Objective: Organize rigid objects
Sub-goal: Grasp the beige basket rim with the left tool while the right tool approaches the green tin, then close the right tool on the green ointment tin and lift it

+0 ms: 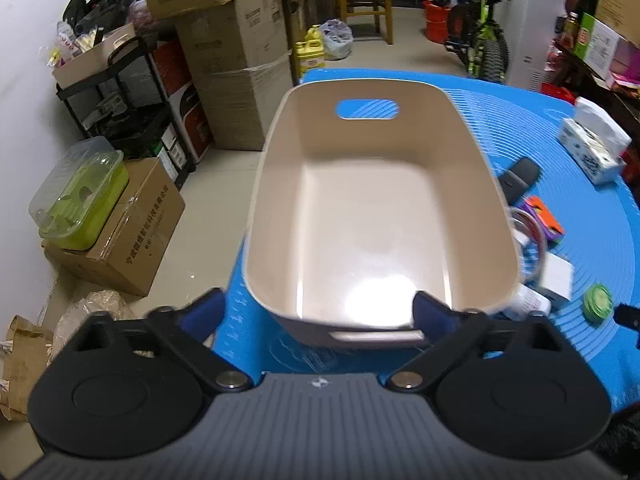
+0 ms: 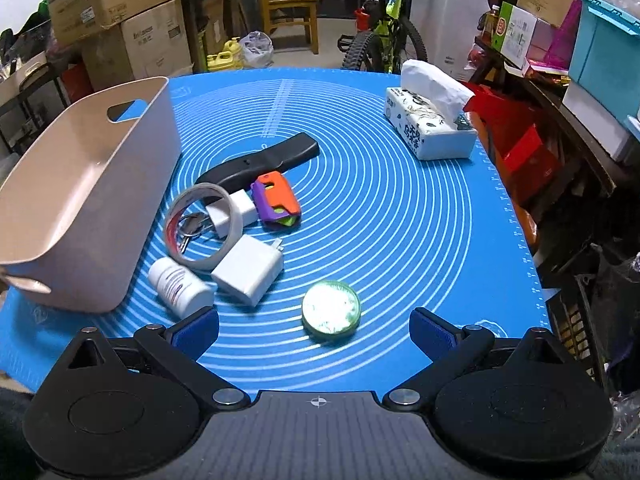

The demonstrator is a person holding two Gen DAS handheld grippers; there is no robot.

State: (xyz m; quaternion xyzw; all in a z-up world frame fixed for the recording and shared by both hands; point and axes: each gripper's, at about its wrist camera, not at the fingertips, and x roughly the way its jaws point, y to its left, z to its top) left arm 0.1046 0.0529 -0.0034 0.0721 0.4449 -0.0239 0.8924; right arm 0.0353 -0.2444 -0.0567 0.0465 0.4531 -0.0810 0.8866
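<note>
An empty beige bin [image 1: 272, 160] fills the left wrist view. My left gripper [image 1: 318, 314] hangs open over its near end, touching nothing I can see. In the right wrist view the bin [image 2: 80, 200] stands at the left of the blue mat [image 2: 400, 220]. Beside it lie a black handle-shaped object [image 2: 272, 156], an orange and purple toy [image 2: 278, 198], a tape ring [image 2: 200, 265] around keys [image 2: 190, 228], two white chargers [image 2: 248, 270] and a white bottle [image 2: 180, 284]. A round green tin [image 2: 331, 307] lies just ahead of my open right gripper [image 2: 316, 330].
A tissue pack [image 2: 430, 128] sits at the mat's far right. Beyond the table are stacked cardboard boxes [image 1: 240, 80], a black shelf cart [image 1: 120, 92], a wooden chair [image 2: 292, 12] and a bicycle [image 2: 384, 36]. A cluttered shelf [image 2: 560, 80] runs along the right.
</note>
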